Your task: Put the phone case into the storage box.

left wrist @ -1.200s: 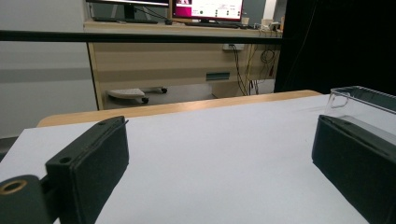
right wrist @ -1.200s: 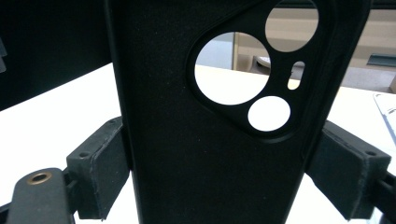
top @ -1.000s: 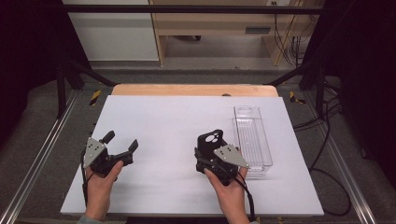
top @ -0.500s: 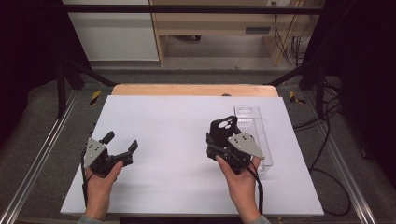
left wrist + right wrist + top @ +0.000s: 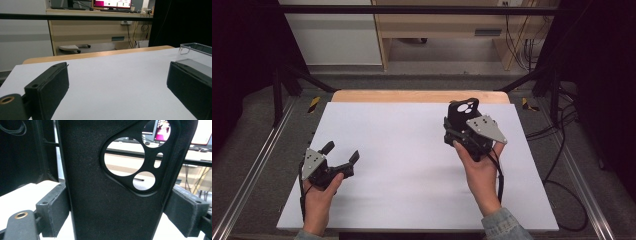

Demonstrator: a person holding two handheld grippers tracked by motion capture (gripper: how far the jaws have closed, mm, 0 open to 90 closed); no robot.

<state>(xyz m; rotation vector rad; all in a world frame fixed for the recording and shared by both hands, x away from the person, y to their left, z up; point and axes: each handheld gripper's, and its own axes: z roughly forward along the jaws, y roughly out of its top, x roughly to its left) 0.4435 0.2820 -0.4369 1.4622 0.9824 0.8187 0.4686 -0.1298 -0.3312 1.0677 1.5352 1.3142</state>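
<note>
My right hand-held gripper [image 5: 460, 121] is clamped across the long edges of the black phone case [image 5: 463, 113], holding it upright above the bench's [image 5: 412, 150] far right part. The case looks light, thin and slightly flexible; gripping the side walls suits it. Left hand-held gripper [image 5: 341, 153] rests apart near the front left corner, unmoved. A second ago the case sat lower, beside the clear tray [image 5: 195, 53].

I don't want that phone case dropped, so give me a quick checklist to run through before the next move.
1. Right gripper clamps the black phone case on both sides: ok.
2. Case lifted off the white table: ok.
3. Case upright, camera cutout on top: ok.
4. Left gripper open, nothing between its pads: ok.
5. Clear tray free to receive: cannot tell.
</note>
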